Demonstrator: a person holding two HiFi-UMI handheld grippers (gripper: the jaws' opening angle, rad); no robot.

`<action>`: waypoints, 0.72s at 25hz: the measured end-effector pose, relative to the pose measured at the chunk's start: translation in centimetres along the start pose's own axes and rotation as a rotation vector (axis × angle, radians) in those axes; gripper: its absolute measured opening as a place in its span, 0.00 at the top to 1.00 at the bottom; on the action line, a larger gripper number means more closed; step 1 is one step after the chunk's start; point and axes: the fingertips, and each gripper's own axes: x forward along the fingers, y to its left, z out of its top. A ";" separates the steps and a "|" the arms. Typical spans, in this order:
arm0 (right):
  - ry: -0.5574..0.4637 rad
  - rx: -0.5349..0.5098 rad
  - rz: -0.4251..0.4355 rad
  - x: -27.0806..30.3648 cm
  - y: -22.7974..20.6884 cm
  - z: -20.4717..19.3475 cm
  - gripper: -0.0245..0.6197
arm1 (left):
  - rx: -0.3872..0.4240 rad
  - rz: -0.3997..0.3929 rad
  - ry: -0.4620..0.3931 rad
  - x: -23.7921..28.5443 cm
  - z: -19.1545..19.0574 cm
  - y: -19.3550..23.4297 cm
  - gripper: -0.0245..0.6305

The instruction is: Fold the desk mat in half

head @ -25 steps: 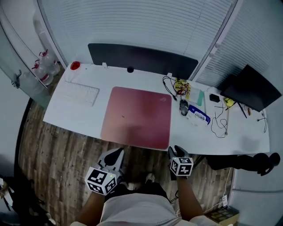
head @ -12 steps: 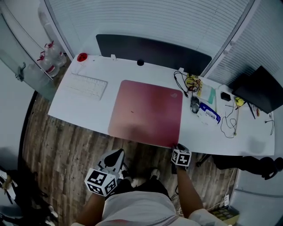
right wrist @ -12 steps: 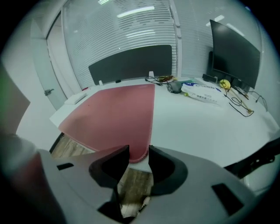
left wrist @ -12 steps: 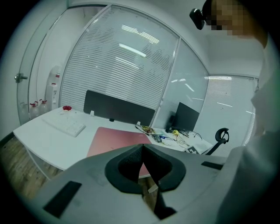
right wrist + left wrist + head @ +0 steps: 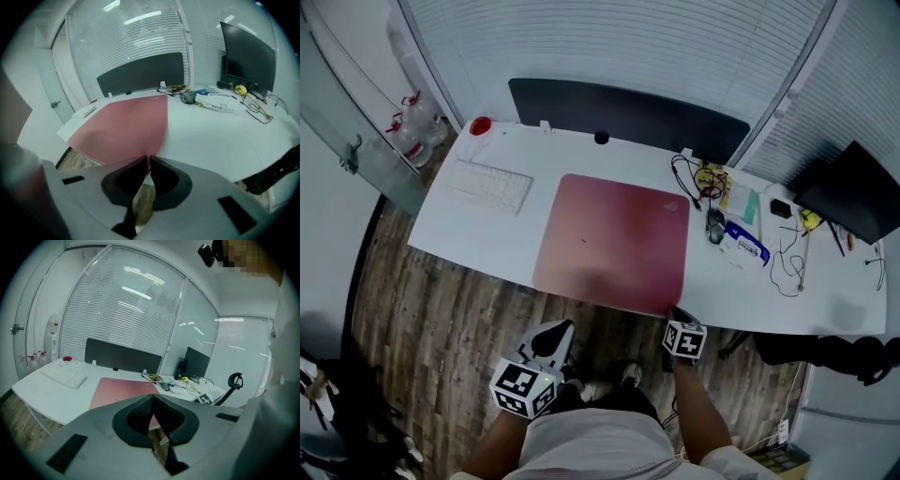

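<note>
The pink desk mat (image 5: 614, 244) lies flat on the white desk (image 5: 459, 230), its near edge at the desk's front. My right gripper (image 5: 675, 314) is at the mat's near right corner. In the right gripper view its jaws are closing, and the mat (image 5: 126, 126) has its corner pinched between the right gripper's (image 5: 148, 162) tips. My left gripper (image 5: 553, 337) hangs below the desk's front edge, close to the person's body and apart from the mat. The left gripper (image 5: 152, 399) has its tips together with nothing between them, and the mat (image 5: 122, 391) lies beyond.
A white keyboard (image 5: 490, 185) lies left of the mat. A dark screen panel (image 5: 628, 112) runs along the desk's back. A mouse (image 5: 715, 225), cables (image 5: 698, 178) and small items crowd the right side. A black chair (image 5: 825, 349) stands at the right.
My right gripper has moved forward to the mat's near right corner and its jaws have closed on it. The left gripper has barely moved.
</note>
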 end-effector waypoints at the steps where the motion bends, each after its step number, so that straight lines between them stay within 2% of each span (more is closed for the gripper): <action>1: -0.026 -0.016 0.004 -0.5 0.3 0.5 0.84 | 0.002 0.002 -0.004 -0.1 0.0 -0.1 0.95; 9: -0.223 -0.206 0.111 -4.4 6.4 7.7 0.85 | -0.021 0.055 -0.031 -1.6 0.2 1.2 0.95; 18: -0.279 -0.352 0.286 -3.2 17.8 12.2 0.85 | -0.068 0.163 -0.099 -5.7 0.7 5.6 0.95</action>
